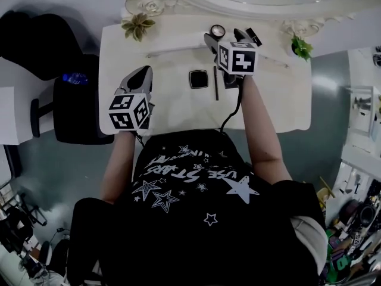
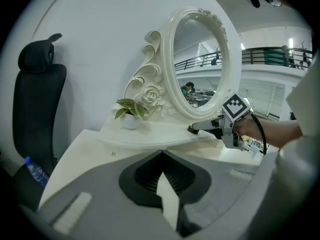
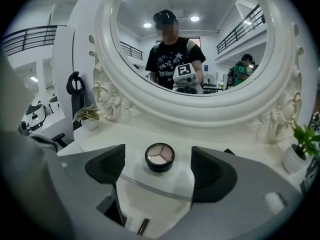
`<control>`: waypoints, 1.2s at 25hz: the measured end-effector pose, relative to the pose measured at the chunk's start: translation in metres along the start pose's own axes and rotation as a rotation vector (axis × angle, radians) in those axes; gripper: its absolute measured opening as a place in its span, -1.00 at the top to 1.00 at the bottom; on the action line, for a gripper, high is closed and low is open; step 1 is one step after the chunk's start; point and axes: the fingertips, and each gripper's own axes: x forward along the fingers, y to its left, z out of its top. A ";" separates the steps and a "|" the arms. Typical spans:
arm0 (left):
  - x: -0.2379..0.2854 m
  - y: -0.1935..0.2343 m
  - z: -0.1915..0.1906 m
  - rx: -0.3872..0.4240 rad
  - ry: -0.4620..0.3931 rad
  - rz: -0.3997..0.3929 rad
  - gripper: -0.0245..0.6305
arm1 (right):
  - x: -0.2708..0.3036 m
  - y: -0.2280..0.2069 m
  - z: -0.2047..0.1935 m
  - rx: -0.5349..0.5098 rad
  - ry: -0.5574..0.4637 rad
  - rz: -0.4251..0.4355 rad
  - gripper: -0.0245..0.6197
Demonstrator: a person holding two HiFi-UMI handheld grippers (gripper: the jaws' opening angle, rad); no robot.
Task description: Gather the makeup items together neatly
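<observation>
Hovering at the back ledge, the right tool [image 3: 158,170] has its jaws spread wide, and the round eyeshadow compact [image 3: 159,157] sits squarely in the gap. Neither pad touches it, so nothing is gripped. The compact rests on the raised ledge [image 1: 178,31] under the mirror [image 3: 190,115], at about 12 o'clock from the middle of the counter [image 1: 280,100].

Down toward the centre, a black square compact [image 1: 199,79] lies flat, with a slim dark stick [image 1: 215,83] just beside it at its 3 o'clock. That pair looks neatly placed. A small black piece [image 1: 253,36] sits at about 1 o'clock by the right tool, too small to name.

Over at 9 o'clock, the left tool [image 2: 161,159] has its jaws closed together with nothing between them. It hangs above the counter's near-left part, well apart from the makeup.

My read is that the job is partly done. Two items are paired up in the middle. The round compact is up on the ledge, apart from them, and the black piece looks like a straggler too. Bringing those down beside the pair would finish the gathering.
</observation>
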 end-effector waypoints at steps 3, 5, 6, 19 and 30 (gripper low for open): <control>0.001 -0.001 -0.002 -0.007 0.004 0.011 0.92 | 0.010 0.000 0.000 -0.020 0.012 -0.005 -0.36; 0.001 -0.003 -0.003 -0.007 0.008 0.018 0.92 | 0.015 0.000 0.001 -0.026 0.017 -0.008 -0.28; 0.001 -0.003 -0.004 -0.008 0.010 0.021 0.92 | 0.017 -0.001 0.000 -0.030 0.021 -0.009 -0.25; -0.009 -0.005 -0.011 0.008 0.024 0.052 0.92 | 0.025 -0.006 -0.007 -0.032 0.074 -0.028 0.13; -0.015 0.000 -0.010 0.019 0.013 0.028 0.92 | 0.013 -0.003 0.001 -0.026 0.039 -0.048 0.15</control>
